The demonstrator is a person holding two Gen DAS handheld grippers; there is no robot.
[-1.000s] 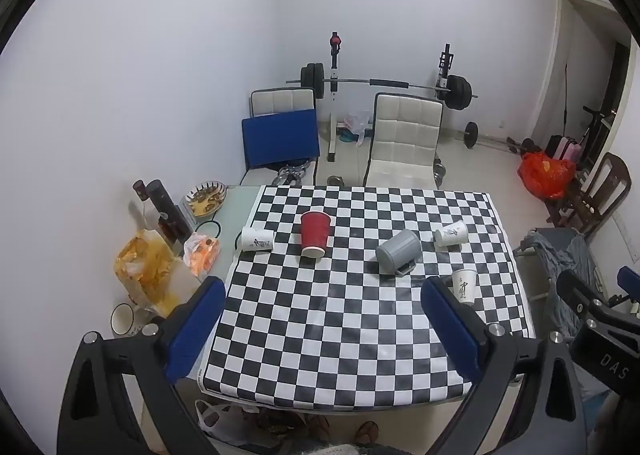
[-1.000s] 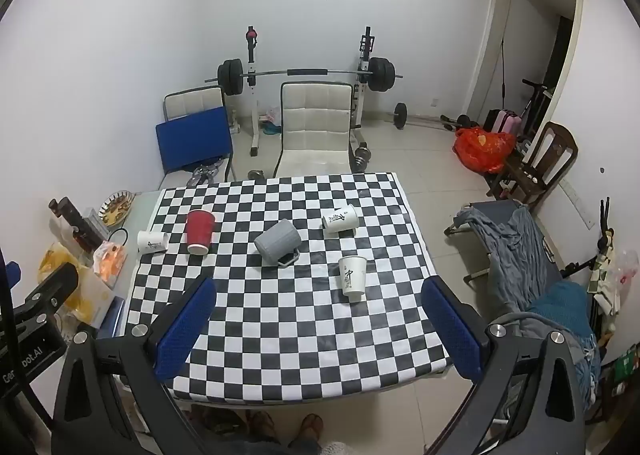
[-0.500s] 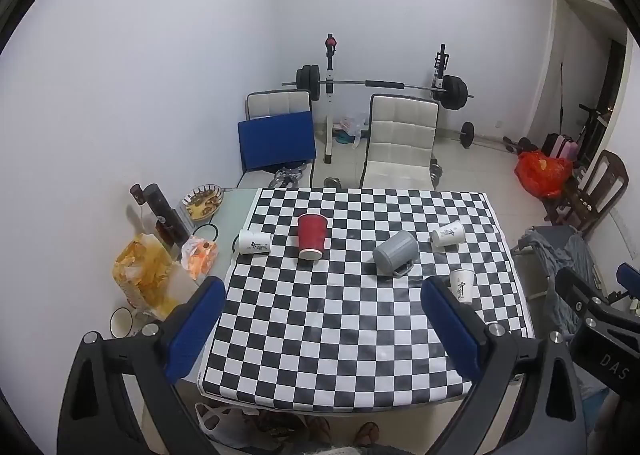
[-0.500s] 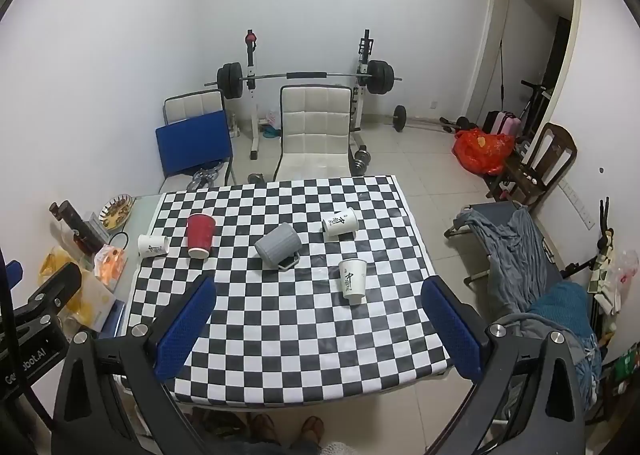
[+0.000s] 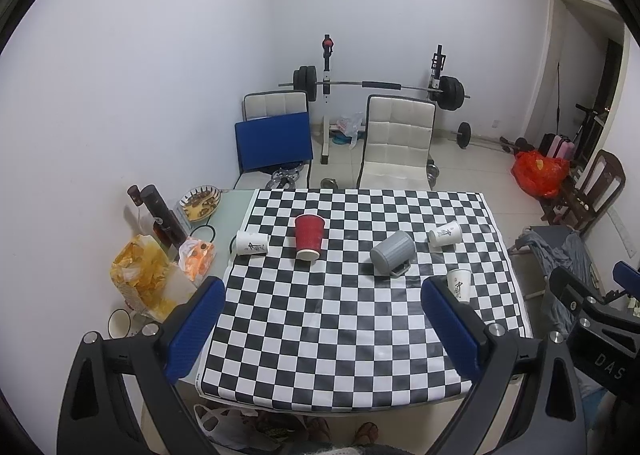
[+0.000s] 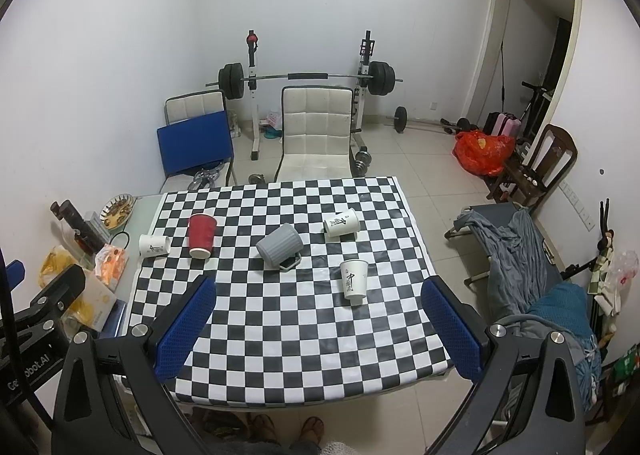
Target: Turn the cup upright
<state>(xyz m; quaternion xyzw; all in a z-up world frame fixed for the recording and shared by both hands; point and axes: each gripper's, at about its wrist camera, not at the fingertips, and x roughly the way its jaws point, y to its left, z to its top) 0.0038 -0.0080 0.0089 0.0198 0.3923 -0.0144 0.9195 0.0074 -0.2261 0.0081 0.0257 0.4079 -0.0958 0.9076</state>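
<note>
On the checkered table (image 5: pixel 340 335) (image 6: pixel 300 327) lie several cups. A red paper cup (image 5: pixel 309 237) (image 6: pixel 201 230) and a grey ribbed mug (image 5: pixel 392 254) (image 6: pixel 279 245) lie tipped. Three white paper cups also lie on their sides: one at the left edge (image 5: pixel 251 243) (image 6: pixel 154 245), one at the far right (image 5: pixel 444 234) (image 6: pixel 341 222), one nearer right (image 5: pixel 459 284) (image 6: pixel 354 280). My left gripper (image 5: pixel 322 327) is open and empty, high above the near table edge. My right gripper (image 6: pixel 318 325) is open and empty too, well short of the cups.
Snack bags (image 5: pixel 138 279), dark bottles (image 5: pixel 162 215) and a dish (image 5: pixel 200 203) crowd the table's left strip. White chairs (image 6: pixel 316 135) and a barbell rack (image 6: pixel 308 77) stand beyond the table. A cot with grey cloth (image 6: pixel 516 247) is at the right.
Both grippers have drawn back and up a little, so the table looks slightly smaller and farther. The cups have not moved.
</note>
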